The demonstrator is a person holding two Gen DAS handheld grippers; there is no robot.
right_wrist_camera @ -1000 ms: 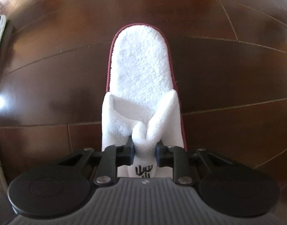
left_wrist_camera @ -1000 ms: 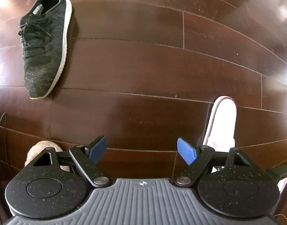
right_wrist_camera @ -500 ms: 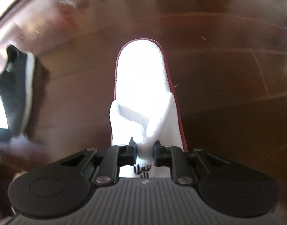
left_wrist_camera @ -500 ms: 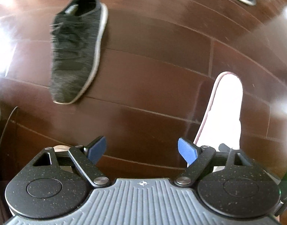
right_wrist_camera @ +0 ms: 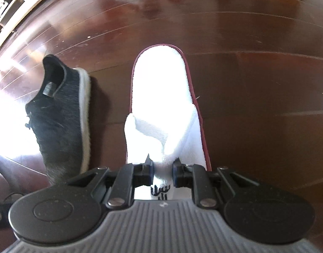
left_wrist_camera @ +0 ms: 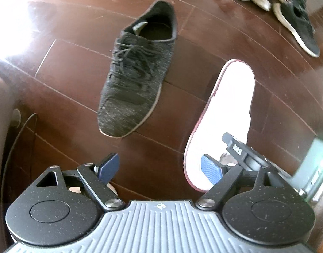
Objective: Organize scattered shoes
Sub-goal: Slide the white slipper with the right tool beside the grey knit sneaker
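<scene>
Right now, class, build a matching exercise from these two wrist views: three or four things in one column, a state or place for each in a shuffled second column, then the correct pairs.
Things:
1. white terry slipper with dark red edging
2. dark grey knit sneaker with white sole
3. left gripper
4. group of black sneakers with white soles

States or places:
A. jaws apart, holding nothing
B. lying alone on the wooden floor, laces tied
C. pinched by its strap in the right gripper
D. clustered at the far edge of the floor

Pairs: 1-C, 2-B, 3-A, 4-D
</scene>
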